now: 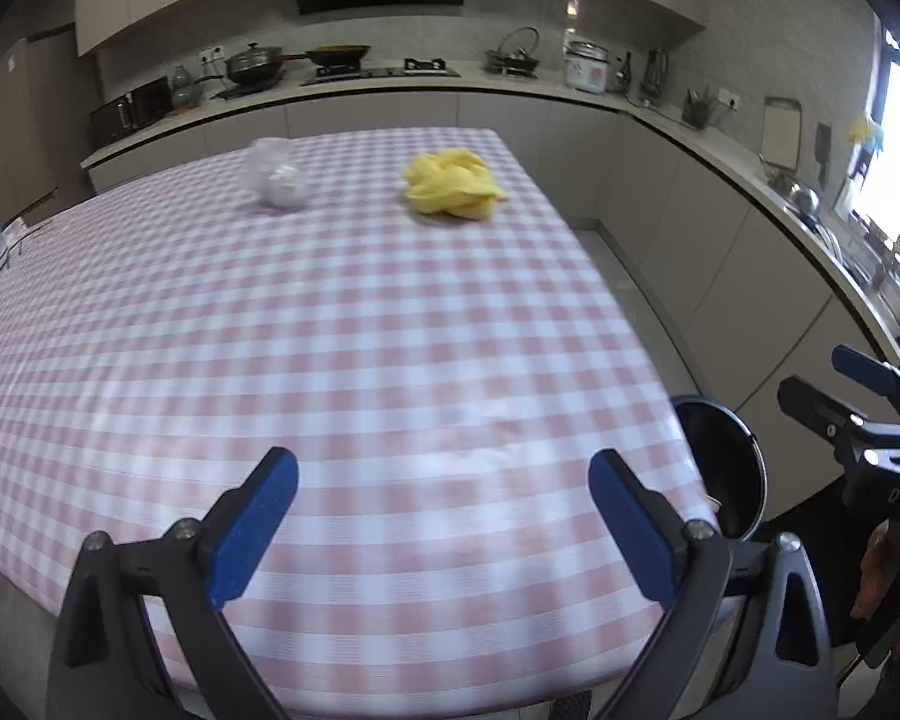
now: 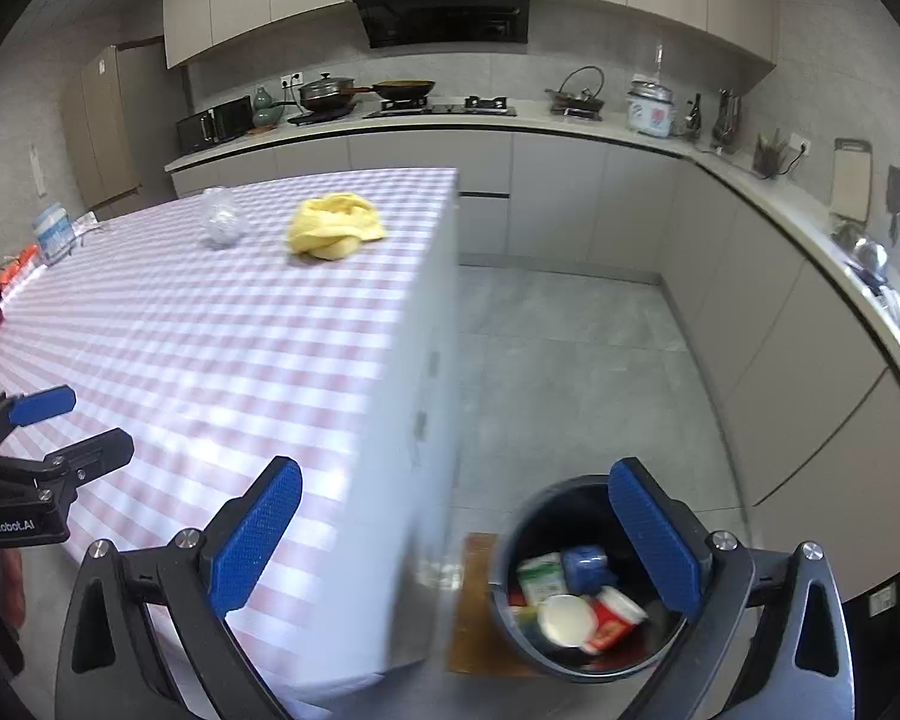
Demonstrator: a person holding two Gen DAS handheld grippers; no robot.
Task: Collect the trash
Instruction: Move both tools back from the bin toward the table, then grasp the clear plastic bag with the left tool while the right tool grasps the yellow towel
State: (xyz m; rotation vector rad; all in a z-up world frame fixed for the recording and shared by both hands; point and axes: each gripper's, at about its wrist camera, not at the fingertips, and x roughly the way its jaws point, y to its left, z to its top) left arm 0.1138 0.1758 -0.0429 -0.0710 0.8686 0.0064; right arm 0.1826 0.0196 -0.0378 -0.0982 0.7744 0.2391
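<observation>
grippers, both units, stand with jaws spread wide and nothing between the blue pads.

left gripper (image 1: 444, 516): positioned above the near end of the table (image 1: 330, 360), which carries a pink-and-white checked cloth. no object touches its fingers. in the right wrist view the same unit (image 2: 69, 423) appears at the left edge, above the cloth, jaws apart.

right gripper (image 2: 453, 534): positioned past the table's right edge, above the floor (image 2: 570, 348). its right finger overlaps the rim of the trash bin (image 2: 510, 540) in the picture. in the left wrist view this unit (image 1: 834, 387) shows at the right border, jaws likewise apart.

trash bin: dark, round, open-topped, standing on the floor just beside the near right corner of the table. contents visible in the right wrist view: a green-and-white carton (image 2: 540, 576), a blue cup (image 2: 585, 564), a white round lid or cup (image 2: 567, 621) and a red-and-white container (image 2: 615, 618). in the left wrist view only part of the bin (image 1: 726, 468) shows, behind the table corner.

remaining items on the table, far end: a crumpled clear plastic bag (image 1: 276, 177) holding something white, and to its right, apart from it, a bunched yellow cloth (image 1: 453, 183). both lie well away from either gripper. the image is blurred, so finer detail on the bag cannot be resolved.
</observation>
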